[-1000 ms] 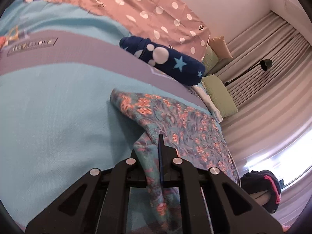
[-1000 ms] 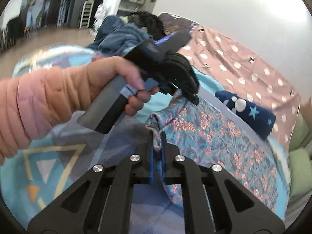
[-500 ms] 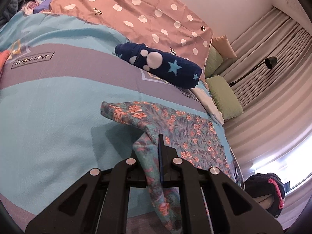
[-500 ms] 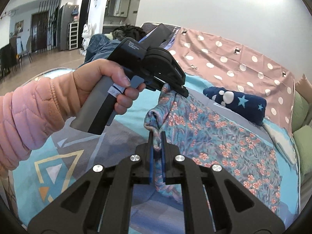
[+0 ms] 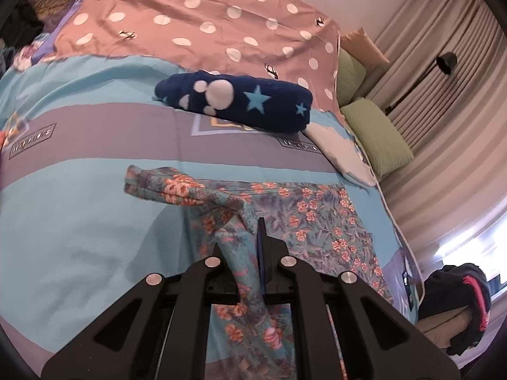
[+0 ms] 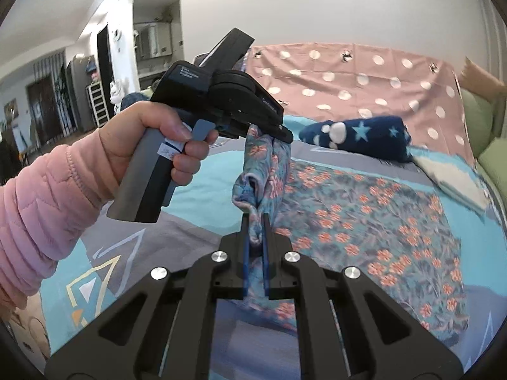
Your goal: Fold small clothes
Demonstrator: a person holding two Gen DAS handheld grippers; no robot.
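Observation:
A teal floral garment (image 5: 310,221) lies spread on the bed, its near edge lifted by both grippers. My left gripper (image 5: 250,237) is shut on a bunched corner of the floral garment. In the right wrist view the floral garment (image 6: 364,215) spreads to the right. My right gripper (image 6: 255,231) is shut on another part of that lifted edge, and the left gripper (image 6: 279,133), held by a hand in a pink sleeve, pinches the cloth just above and beyond it. The cloth hangs between the two grips.
A rolled navy blanket with stars and paw prints (image 5: 234,101) lies beyond the garment. A pink polka-dot sheet (image 5: 206,25) covers the far side. Green pillows (image 5: 377,139) and curtains are at the right. Dark clothes (image 5: 456,304) sit at the bed's right edge.
Both grippers have lifted the garment's edge higher and tilted up; the left gripper now hangs its corner above the right gripper. The rest of the garment stays flat on the bed.

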